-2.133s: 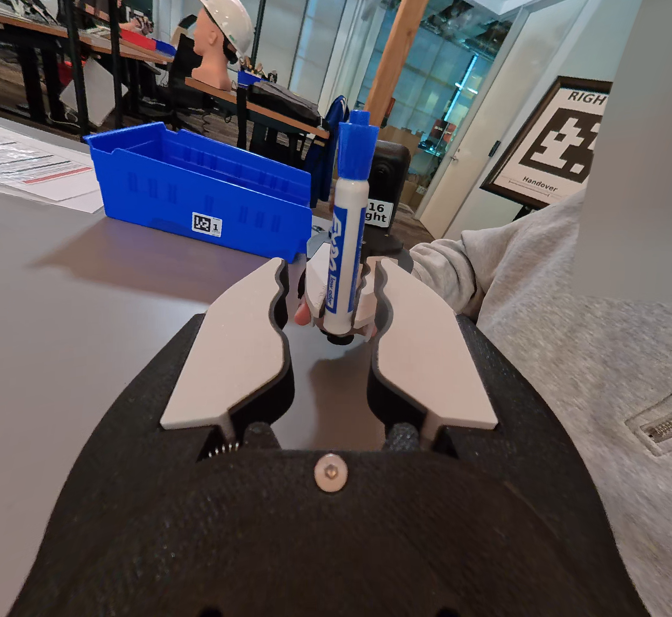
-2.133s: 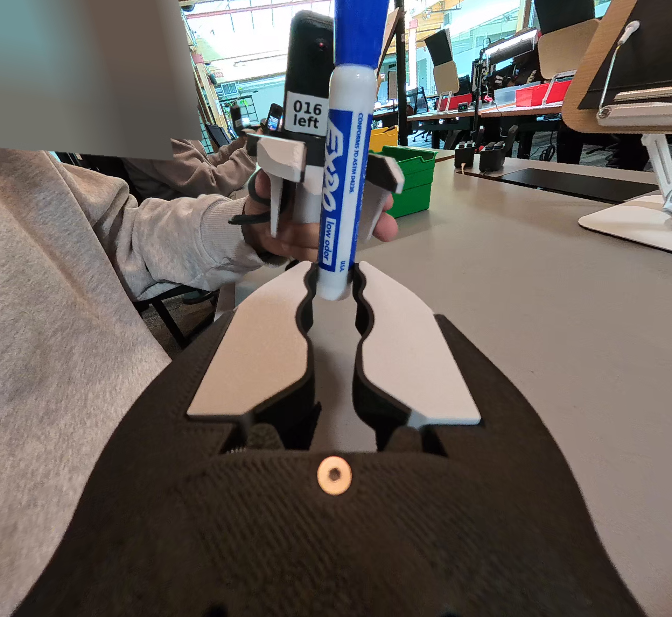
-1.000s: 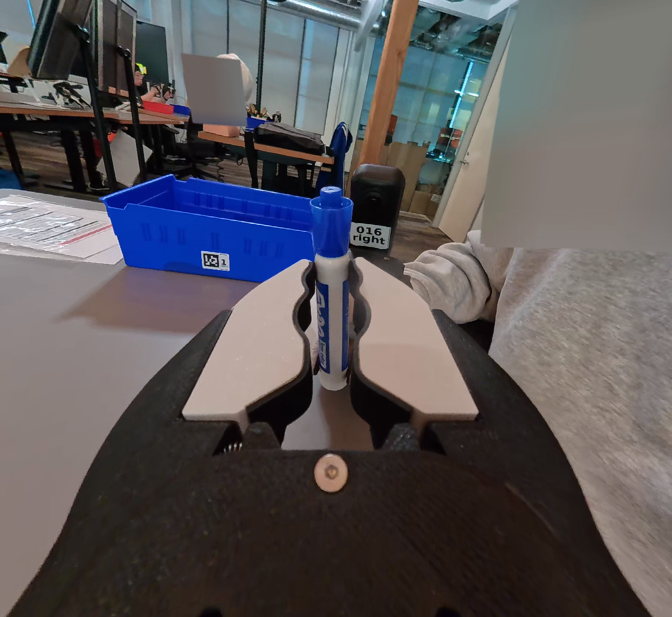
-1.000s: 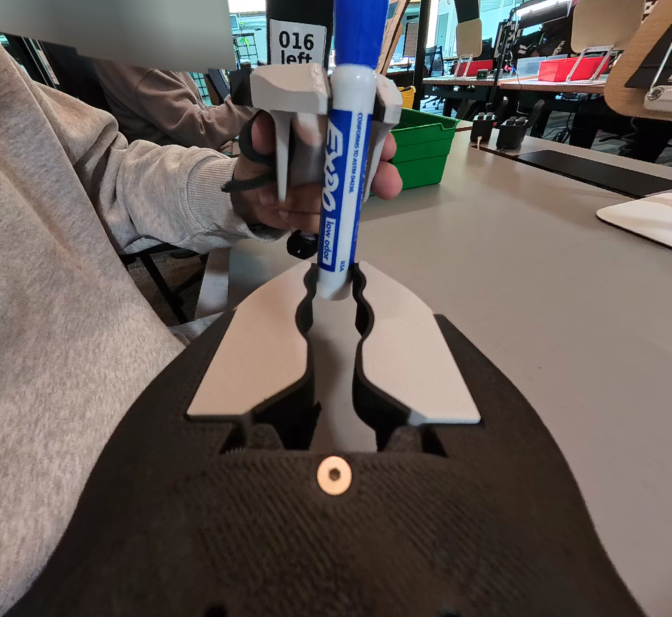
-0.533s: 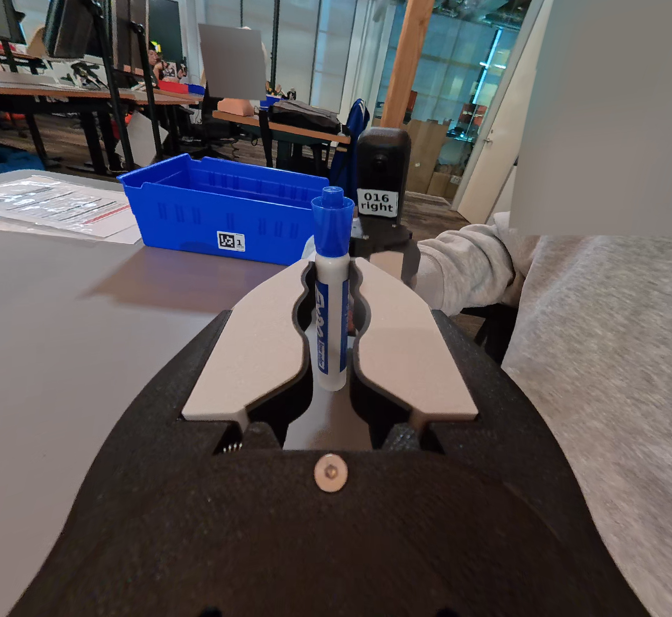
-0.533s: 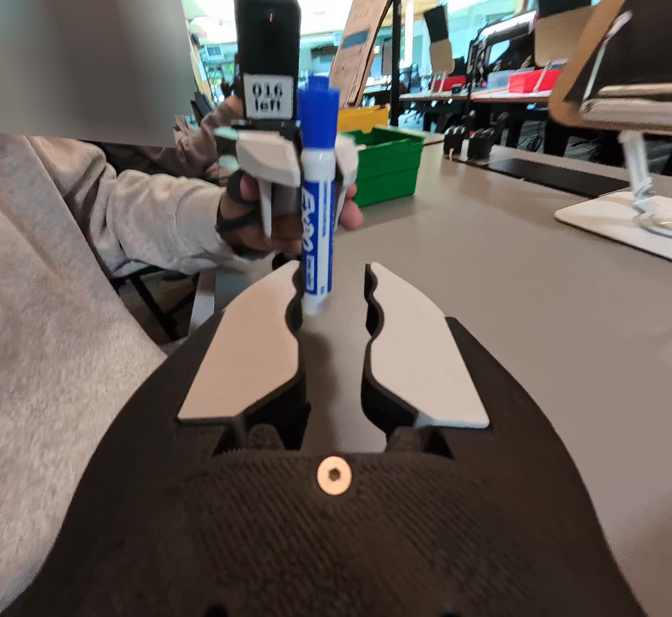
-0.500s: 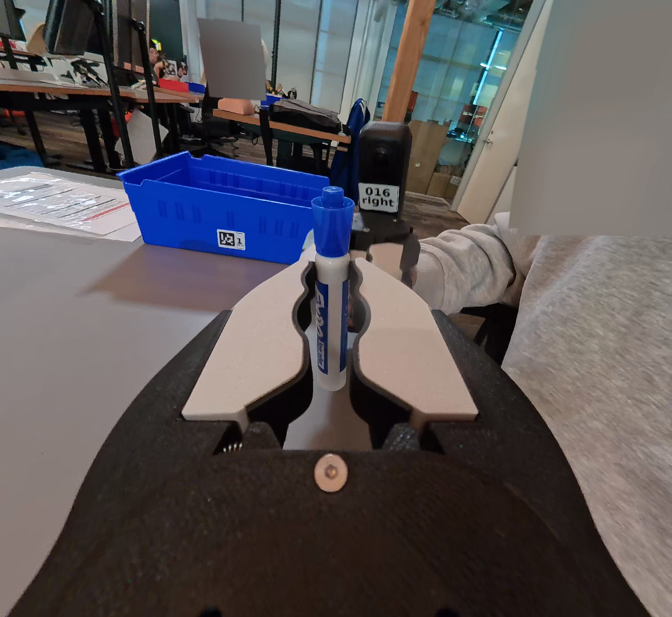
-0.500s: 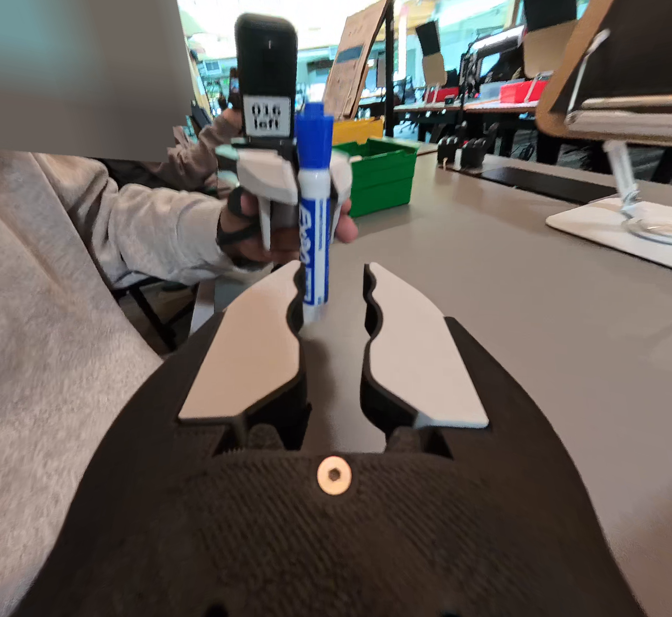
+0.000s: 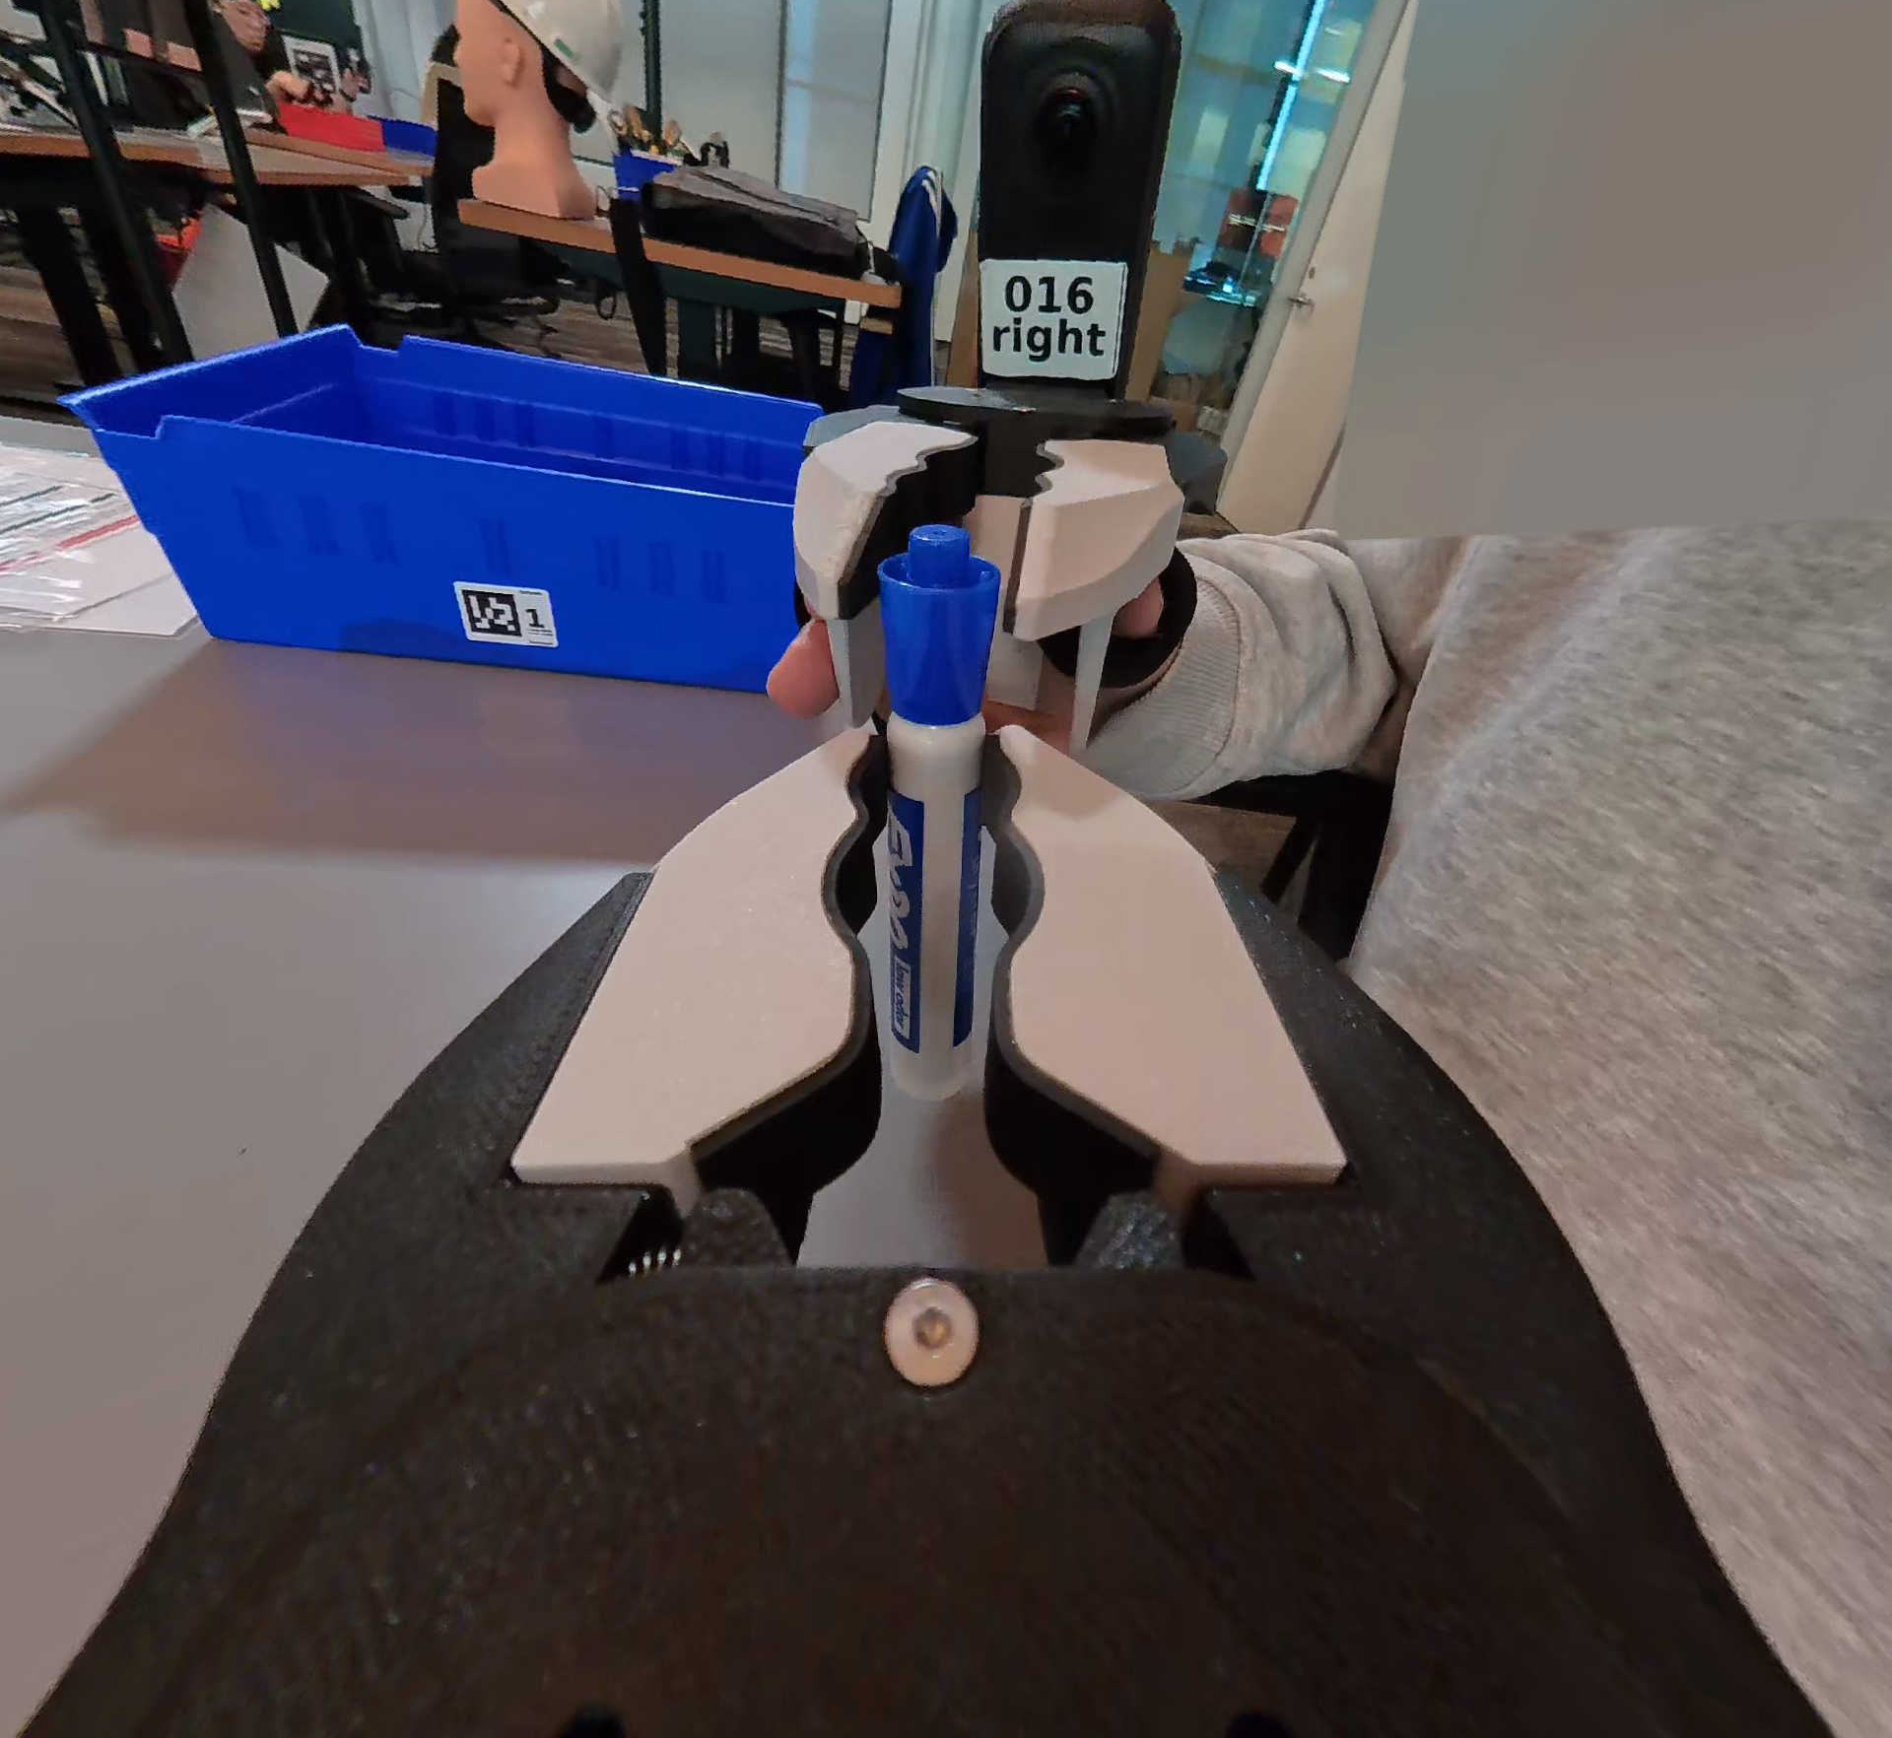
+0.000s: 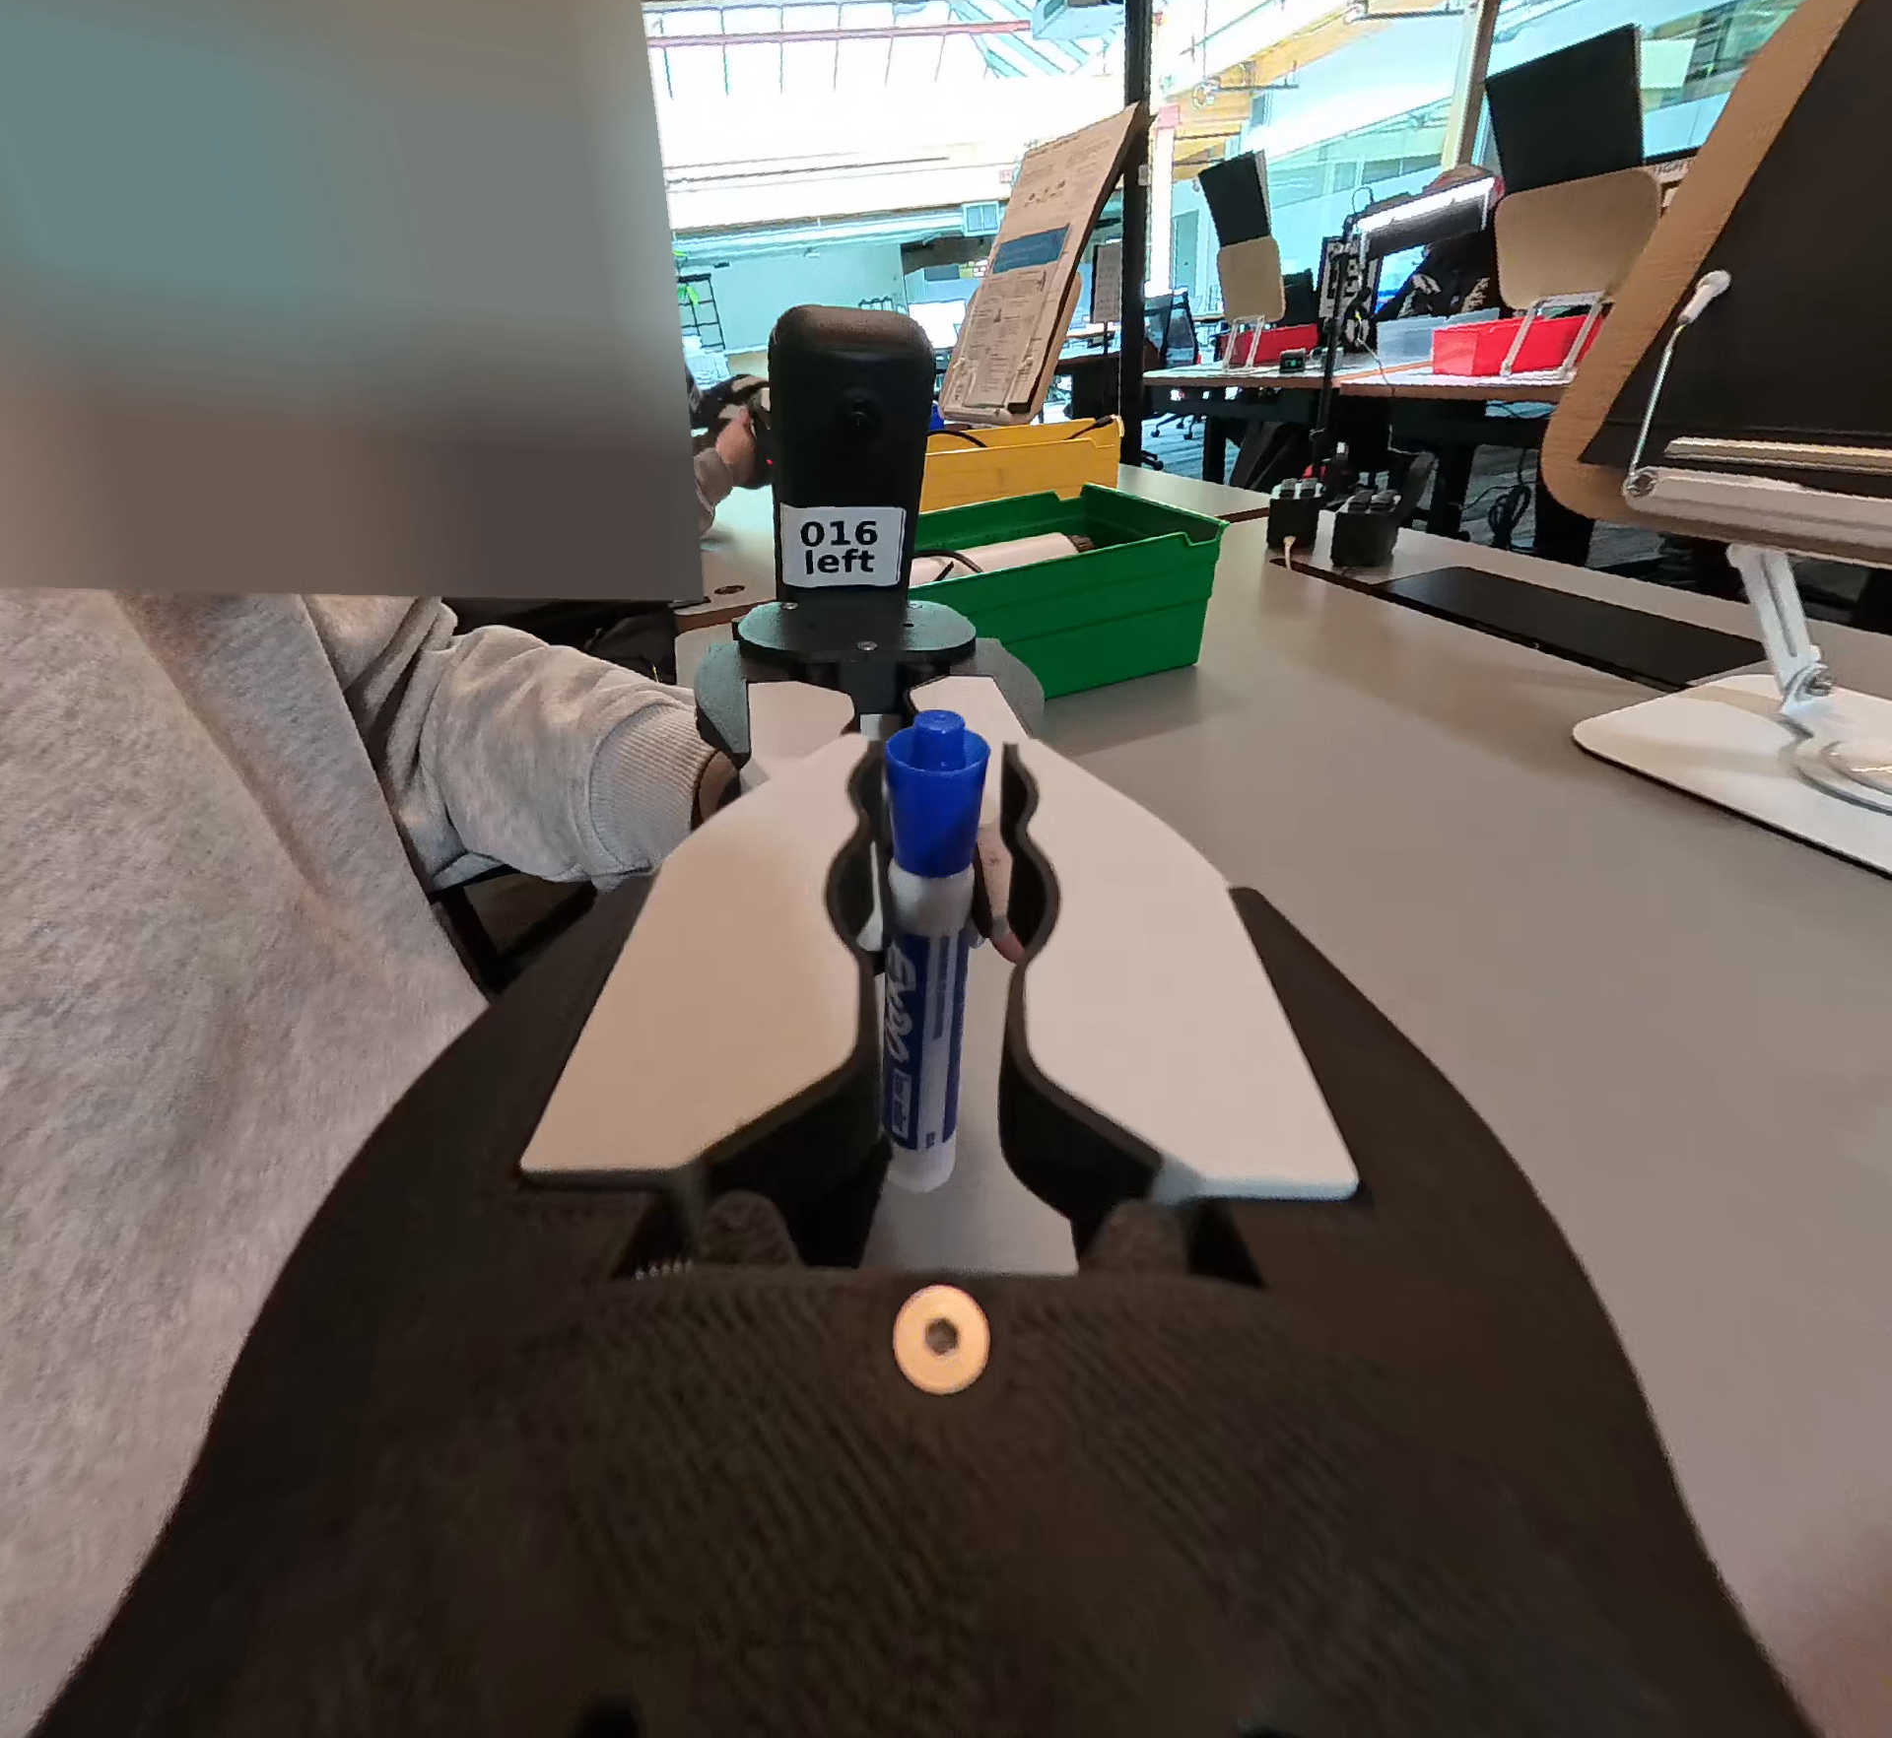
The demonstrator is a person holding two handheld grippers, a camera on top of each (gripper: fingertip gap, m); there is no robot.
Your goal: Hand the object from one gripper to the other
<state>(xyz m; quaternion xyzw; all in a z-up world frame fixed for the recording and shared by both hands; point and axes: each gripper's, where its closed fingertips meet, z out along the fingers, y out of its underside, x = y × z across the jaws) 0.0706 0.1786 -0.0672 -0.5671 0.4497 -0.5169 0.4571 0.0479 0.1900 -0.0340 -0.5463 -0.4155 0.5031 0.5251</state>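
A blue-capped white marker (image 9: 927, 921) stands upright between the fingers of my left gripper (image 9: 937, 747), which is shut on its barrel above the grey table (image 9: 307, 921). My right gripper (image 9: 973, 722) faces it from just beyond, tilted down. Its fingers are spread on either side of the blue cap with a gap on the right. In the right wrist view the marker (image 10: 927, 1024) sits deep between my right gripper's (image 10: 937, 752) open fingers, leaning toward the left one. The left gripper (image 10: 880, 706) is mostly hidden behind them.
A blue bin (image 9: 440, 501) stands on the table at the far left, with papers (image 9: 51, 542) beside it. A green bin (image 10: 1085, 604), a yellow bin (image 10: 1014, 460), a black mat (image 10: 1536, 614) and a white stand base (image 10: 1740, 757) lie to the right. Grey sleeves (image 9: 1280, 655) border the near side.
The right gripper let go of the marker, drew back, then closed in again with its open fingers around the cap. The left gripper shut on the marker and has kept hold.
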